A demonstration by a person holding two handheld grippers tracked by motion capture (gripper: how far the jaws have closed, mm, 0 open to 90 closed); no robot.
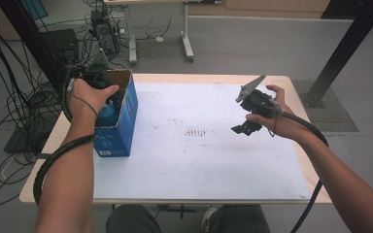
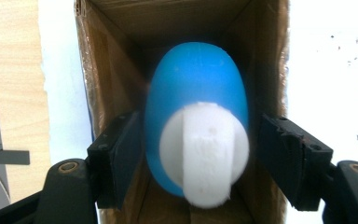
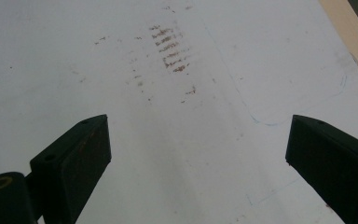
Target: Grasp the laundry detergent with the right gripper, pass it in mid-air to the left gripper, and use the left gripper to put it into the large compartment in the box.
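A blue bottle (image 2: 196, 79) with a white cap (image 2: 205, 154) stands inside an open-topped cardboard box (image 2: 114, 70). In the high view that box (image 1: 121, 133) has blue sides, stands at the table's left, and the bottle (image 1: 108, 115) shows in its mouth. My left gripper (image 2: 198, 140) reaches down into the box with its jaws on either side of the bottle. The right pad (image 2: 279, 154) stands apart from the bottle, so the jaws are open. My right gripper (image 1: 244, 128) hangs open over the white mat (image 3: 168, 140), holding nothing (image 3: 198, 135).
The white mat (image 1: 199, 165) covers most of the wooden table (image 1: 53, 141) and carries brown smudges (image 1: 196, 132) at its middle. Cables and equipment lie on the floor beyond the left edge. A black post (image 1: 345, 43) stands at the far right.
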